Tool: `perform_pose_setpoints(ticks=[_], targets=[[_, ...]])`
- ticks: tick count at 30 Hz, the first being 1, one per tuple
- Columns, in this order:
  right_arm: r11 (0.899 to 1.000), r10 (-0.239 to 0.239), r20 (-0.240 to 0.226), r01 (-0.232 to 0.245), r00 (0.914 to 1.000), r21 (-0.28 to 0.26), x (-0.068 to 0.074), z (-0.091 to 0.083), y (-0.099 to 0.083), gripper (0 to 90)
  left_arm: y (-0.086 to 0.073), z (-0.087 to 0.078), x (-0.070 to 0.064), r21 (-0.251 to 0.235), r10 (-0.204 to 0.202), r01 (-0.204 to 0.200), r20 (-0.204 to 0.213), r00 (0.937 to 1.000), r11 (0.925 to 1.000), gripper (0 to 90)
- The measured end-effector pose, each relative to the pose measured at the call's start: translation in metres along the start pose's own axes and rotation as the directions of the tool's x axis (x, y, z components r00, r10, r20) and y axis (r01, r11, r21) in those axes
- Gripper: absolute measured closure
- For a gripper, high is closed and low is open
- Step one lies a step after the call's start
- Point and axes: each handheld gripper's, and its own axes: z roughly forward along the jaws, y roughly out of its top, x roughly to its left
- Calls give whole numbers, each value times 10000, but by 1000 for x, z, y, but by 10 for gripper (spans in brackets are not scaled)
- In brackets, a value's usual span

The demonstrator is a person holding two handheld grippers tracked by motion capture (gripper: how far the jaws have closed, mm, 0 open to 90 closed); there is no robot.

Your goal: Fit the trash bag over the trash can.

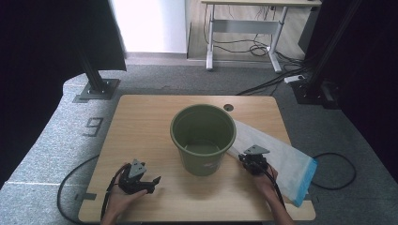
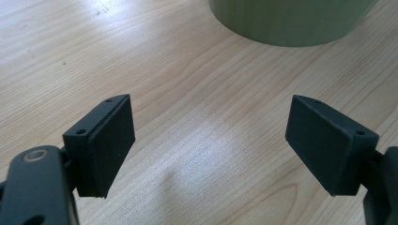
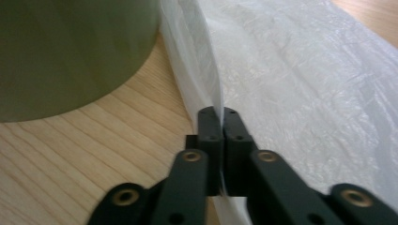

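Observation:
An olive green bucket [image 1: 202, 138] stands upright and empty in the middle of the wooden table [image 1: 141, 122]. A white plastic bag [image 1: 277, 157] with a blue end lies flat to its right. My right gripper [image 1: 248, 159] is shut on the bag's near edge, and the film [image 3: 281, 79] rises in a fold between the jaws [image 3: 220, 115] beside the bucket's wall [image 3: 70, 51]. My left gripper [image 1: 155, 183] rests open at the front left, and its pads [image 2: 110, 140] stand wide apart over bare wood, with the bucket's base [image 2: 286, 21] farther ahead.
A round cable hole [image 1: 228, 107] sits at the table's far edge. Cables trail off the table's left and right sides onto grey carpet. A desk frame [image 1: 244, 28] with loose wires stands beyond, and black stand bases flank the table.

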Motion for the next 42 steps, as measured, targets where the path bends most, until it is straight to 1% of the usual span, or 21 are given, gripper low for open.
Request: perform_pose_setpoints(ticks=[4,6,7,10,12,14,15,18,20,22,23,24,25,26,27,29,31,33,35,38,42], targets=[[9998,62,199,-66,9998,197,-6,-5,-7,884,-1,0,0,93,52,-50,-131,9999,9999,160],[9997,120,159,-123,9998,228,-6,-8,-10,885,-2,0,1,93,55,-54,-134,9999,9999,160],[9995,146,155,-151,9998,281,-7,-15,-17,885,-2,-1,2,78,28,-27,-146,9999,10000,160],[9993,150,332,-161,9993,336,-9,-28,-26,884,-3,-1,3,71,-20,21,-148,9999,10000,161],[9987,410,305,-419,9987,292,-13,-35,-30,881,-3,0,3,96,-2,4,-142,9999,10000,161],[9986,471,225,-476,9986,240,-14,-37,-31,864,-3,0,3,104,2,-1,-137,9999,9999,161],[9991,391,56,-392,9992,158,-15,-38,-29,732,-3,0,2,91,12,-11,-106,9999,10000,161],[9985,461,-236,-467,9987,-278,-14,-37,-19,542,-3,1,2,52,-59,59,-44,10000,10000,161],[9983,159,-103,-165,9998,-559,-10,-34,-9,456,-2,2,1,41,-57,57,17,10000,10000,162],[9978,16,-236,-32,9997,-661,-7,-28,4,400,-3,4,1,132,19,-19,-10,10000,9999,162],[9978,16,-236,-32,9997,-661,-7,-28,4,400,-3,4,1,132,19,-19,-10,10000,9999,162],[9968,107,-443,-141,9990,-788,-6,-20,14,383,-4,6,0,322,152,-147,-153,9998,9994,162],[9964,169,-530,-212,9984,-821,-6,-16,18,379,-5,8,0,442,211,-201,-217,9995,9988,162],[9964,130,-571,-177,9983,-826,-5,-11,21,376,-5,8,0,442,211,-201,-217,9995,9988,162],[9974,43,-552,-83,9985,-717,-4,-7,23,370,-6,10,1,593,276,-260,-271,9993,9979,162],[9978,16,-628,-58,9980,-666,-2,1,24,371,-7,11,1,602,268,-252,-258,9993,9979,162],[9981,111,-948,-169,9954,-596,-2,7,24,369,-7,11,1,650,297,-278,-282,9992,9975,162],[9988,36,-909,-80,9959,-480,-1,13,23,365,-8,11,2,648,240,-220,-294,9993,9977,162],[9991,115,-951,-154,9954,-397,-1,17,23,362,-8,12,2,667,220,-198,-317,9993,9976,162],[9989,119,-821,-155,9966,-437,-2,19,23,362,-10,12,3,715,186,-161,-346,9992,9973,162],[9988,161,-877,-200,9960,-437,0,24,25,359,-10,13,3,730,220,-194,-349,9991,9971,162]])
